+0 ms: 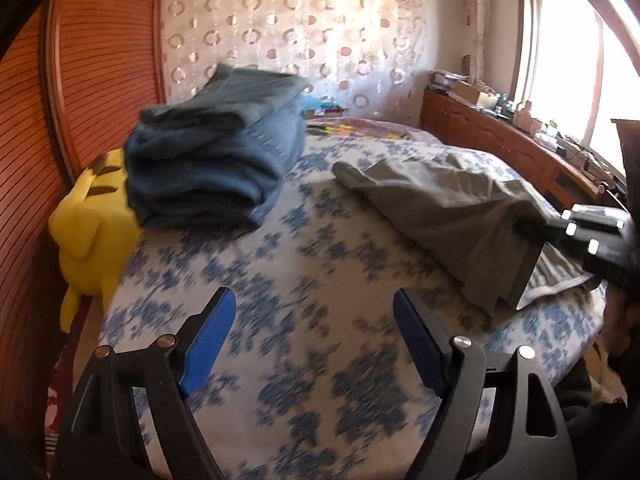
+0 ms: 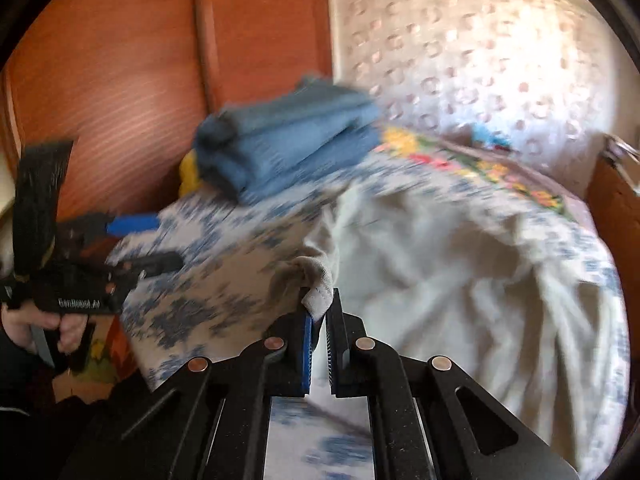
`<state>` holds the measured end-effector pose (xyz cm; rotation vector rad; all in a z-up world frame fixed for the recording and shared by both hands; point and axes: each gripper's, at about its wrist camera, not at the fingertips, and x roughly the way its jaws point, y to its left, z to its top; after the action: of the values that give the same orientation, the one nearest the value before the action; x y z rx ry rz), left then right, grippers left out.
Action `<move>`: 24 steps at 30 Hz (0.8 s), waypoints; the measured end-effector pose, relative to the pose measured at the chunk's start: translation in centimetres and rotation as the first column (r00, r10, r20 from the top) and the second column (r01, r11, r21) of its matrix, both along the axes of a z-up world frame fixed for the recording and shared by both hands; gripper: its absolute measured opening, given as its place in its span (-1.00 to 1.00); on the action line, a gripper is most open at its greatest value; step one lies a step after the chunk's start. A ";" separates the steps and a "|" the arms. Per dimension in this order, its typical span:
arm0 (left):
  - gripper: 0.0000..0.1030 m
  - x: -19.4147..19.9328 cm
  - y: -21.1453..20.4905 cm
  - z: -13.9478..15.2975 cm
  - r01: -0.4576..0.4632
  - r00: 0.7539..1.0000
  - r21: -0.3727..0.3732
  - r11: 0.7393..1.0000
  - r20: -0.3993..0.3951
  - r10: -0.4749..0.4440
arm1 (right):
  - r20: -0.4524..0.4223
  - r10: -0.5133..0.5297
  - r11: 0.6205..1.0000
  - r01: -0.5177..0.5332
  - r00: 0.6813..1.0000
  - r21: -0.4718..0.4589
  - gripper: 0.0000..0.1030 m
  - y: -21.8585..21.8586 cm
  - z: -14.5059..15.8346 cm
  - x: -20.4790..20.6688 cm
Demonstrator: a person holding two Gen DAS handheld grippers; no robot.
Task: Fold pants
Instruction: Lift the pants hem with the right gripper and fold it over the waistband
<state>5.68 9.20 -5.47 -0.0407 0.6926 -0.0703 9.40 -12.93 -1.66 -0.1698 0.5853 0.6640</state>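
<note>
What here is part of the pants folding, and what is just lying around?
Part of the job: grey-green cotton pants, right gripper pinching their edge, open left gripper.

Lying about: folded blue denim stack, yellow plush toy, blue-patterned bedsheet.

Folded blue stack [image 1: 216,148] on floral bedspread [image 1: 304,320]; yellow plush [image 1: 94,236] beside – wooden cabinet [image 1: 500,140] under window.

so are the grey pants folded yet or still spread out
Not folded: the grey pants lie loosely spread and rumpled on the bed, one corner pinched in the right claw.
</note>
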 end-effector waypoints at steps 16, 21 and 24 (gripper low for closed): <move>0.59 4.2 -10.5 1.8 0.247 0.969 0.018 0.969 0.026 -0.247 | 0.021 -0.331 0.943 0.331 0.943 0.022 -0.89 -15.2 1.1 -3.7; 0.59 4.8 -13.6 1.5 0.326 0.945 0.006 0.945 -0.004 -0.326 | -0.038 -0.387 0.922 0.387 0.921 0.003 -0.89 -16.3 -1.1 -3.9; 0.59 5.0 -15.4 1.1 0.367 0.930 0.009 0.930 -0.024 -0.367 | -0.070 -0.396 0.918 0.397 0.915 -0.003 -0.88 -16.7 -1.9 -3.9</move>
<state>10.65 -6.18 -4.40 0.1024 0.7159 -0.4266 5.52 -29.62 -3.53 -0.0141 0.6601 0.2779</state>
